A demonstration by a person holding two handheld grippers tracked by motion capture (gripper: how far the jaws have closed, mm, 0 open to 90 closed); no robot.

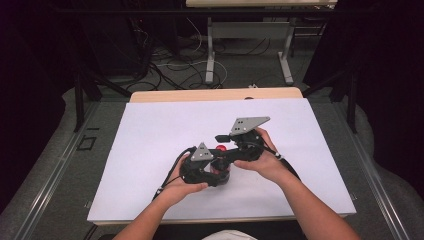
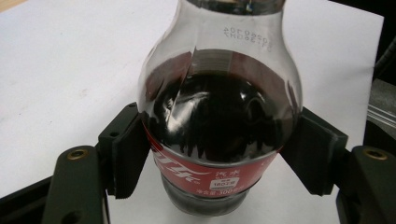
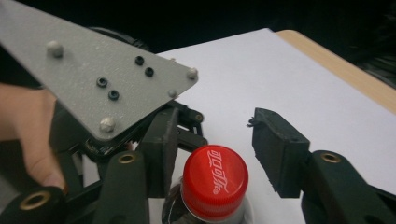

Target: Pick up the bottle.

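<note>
The left tool (image 2: pixel 219 154) squeezes the cola bottle (image 2: pixel 219 126) tight over the white worktop (image 1: pixel 150 150), while the right tool (image 3: pixel 219 158) sits loose around the red cap (image 3: pixel 215 182), which is not off yet.

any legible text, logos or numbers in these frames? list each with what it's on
"可口可乐": white script on the red cap of the cola bottle.
"汽水" and "300": white print on the bottle's red label, beside part of the white brand script, cut off by the curve.
Small white box with digits on that label: too blurred to read.
Dotted date code on the clear shoulder: reads mirrored, digits unclear.
Nothing else carries text.
</note>
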